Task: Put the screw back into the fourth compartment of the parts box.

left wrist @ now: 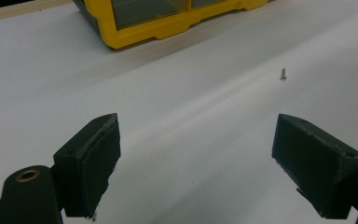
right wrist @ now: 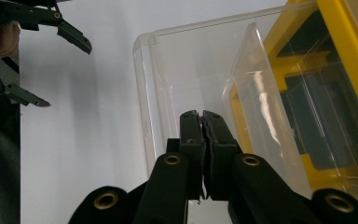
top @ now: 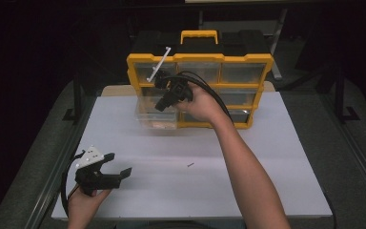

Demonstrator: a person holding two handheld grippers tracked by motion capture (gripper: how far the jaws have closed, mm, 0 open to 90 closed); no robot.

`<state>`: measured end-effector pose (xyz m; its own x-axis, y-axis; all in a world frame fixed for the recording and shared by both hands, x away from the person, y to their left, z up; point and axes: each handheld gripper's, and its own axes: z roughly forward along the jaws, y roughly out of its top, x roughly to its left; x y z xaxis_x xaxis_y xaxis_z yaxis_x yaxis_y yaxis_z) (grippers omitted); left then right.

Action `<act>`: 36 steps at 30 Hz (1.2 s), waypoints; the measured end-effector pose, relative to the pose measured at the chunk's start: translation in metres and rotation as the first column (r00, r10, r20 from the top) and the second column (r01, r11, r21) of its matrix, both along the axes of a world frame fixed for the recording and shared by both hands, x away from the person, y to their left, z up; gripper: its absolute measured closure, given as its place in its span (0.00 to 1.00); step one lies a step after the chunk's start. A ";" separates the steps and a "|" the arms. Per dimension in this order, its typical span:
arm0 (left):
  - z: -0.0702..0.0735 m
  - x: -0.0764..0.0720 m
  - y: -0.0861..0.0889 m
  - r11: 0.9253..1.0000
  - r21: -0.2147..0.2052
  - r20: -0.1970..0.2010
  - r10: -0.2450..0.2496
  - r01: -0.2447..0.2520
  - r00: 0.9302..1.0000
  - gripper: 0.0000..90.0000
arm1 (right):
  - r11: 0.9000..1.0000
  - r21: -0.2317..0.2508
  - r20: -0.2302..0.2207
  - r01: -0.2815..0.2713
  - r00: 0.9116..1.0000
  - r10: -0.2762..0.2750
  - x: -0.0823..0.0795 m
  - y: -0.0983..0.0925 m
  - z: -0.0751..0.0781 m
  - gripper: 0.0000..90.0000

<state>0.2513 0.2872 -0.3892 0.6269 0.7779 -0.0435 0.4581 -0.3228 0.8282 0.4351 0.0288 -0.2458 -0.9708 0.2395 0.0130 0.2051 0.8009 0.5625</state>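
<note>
Right gripper (right wrist: 201,116): I see its jaws clenched together with nothing visible between them, tips inside the pulled-out clear drawer (right wrist: 191,74).
Left gripper (top: 116,167): released, jaws wide apart over bare white surface (top: 195,191) near its front left corner; I grasp nothing with it.
Clear drawer: drawn partway out of the lower left slot of the yellow organiser (top: 200,59), resting on the surface near the back edge. Its long axis runs front to back, with the open front end pointing toward me and the rear end in the slot.
Organiser: stands upright at the middle of the back edge, handle on top, transparent compartments facing me.
Right hand (top: 202,102): held in front of the organiser's face, gripper angled down and left toward the drawer.
Small screw (left wrist: 283,73): lies alone on the surface, ahead of my left gripper, well apart from both the drawer and the jaws.
Drawer contents: I cannot tell what lies inside.
</note>
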 end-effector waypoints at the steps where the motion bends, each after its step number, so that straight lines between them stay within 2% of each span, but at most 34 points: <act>1: 0.000 0.000 0.000 1.000 0.000 0.000 -0.001 0.001 1.000 0.17 | 1.000 0.002 -0.001 0.000 1.000 0.000 0.001 0.001 -0.001 0.96; 8: 0.001 0.000 0.001 1.000 -0.003 -0.003 -0.002 0.002 1.000 0.17 | 1.000 -0.001 -0.007 0.001 1.000 -0.001 0.002 0.006 -0.007 0.96; 10: 0.000 -0.001 0.001 1.000 -0.005 -0.002 0.000 0.000 1.000 0.17 | 1.000 -0.005 0.004 0.011 1.000 -0.011 0.002 0.008 -0.007 0.92; 12: 0.000 -0.001 0.000 1.000 -0.025 -0.008 0.012 -0.012 1.000 0.17 | 1.000 0.000 -0.004 0.009 1.000 -0.009 0.002 0.007 -0.007 0.92; 15: 0.000 -0.001 0.000 1.000 -0.024 -0.006 0.013 -0.013 1.000 0.17 | 1.000 0.014 0.008 0.006 1.000 -0.006 0.000 0.005 -0.003 0.91; 17: 0.001 0.000 0.001 1.000 -0.011 0.001 0.004 -0.004 1.000 0.17 | 1.000 0.025 0.010 0.008 1.000 -0.008 -0.001 0.001 0.002 0.90; 19: 0.000 -0.001 0.000 1.000 -0.023 -0.007 0.013 -0.013 1.000 0.17 | 1.000 0.030 0.022 0.010 1.000 -0.011 -0.002 -0.003 0.005 0.90; 21: 0.001 0.000 0.001 1.000 -0.007 -0.001 0.002 -0.002 1.000 0.17 | 0.999 0.036 0.028 0.004 1.000 -0.005 -0.004 -0.009 0.009 0.89; 25: 0.000 0.000 0.000 1.000 -0.010 -0.004 0.002 -0.002 1.000 0.17 | 0.999 0.050 0.025 0.006 1.000 -0.008 -0.009 -0.020 0.016 0.86; 30: 0.000 0.000 0.000 1.000 -0.014 -0.005 0.005 -0.005 1.000 0.17 | 0.998 0.060 0.050 0.009 0.999 -0.012 -0.017 -0.038 0.023 0.83; 36: 0.000 0.000 0.000 1.000 -0.011 -0.003 0.007 -0.007 1.000 0.17 | 0.997 0.069 0.057 0.024 0.998 -0.028 -0.023 -0.060 0.021 0.79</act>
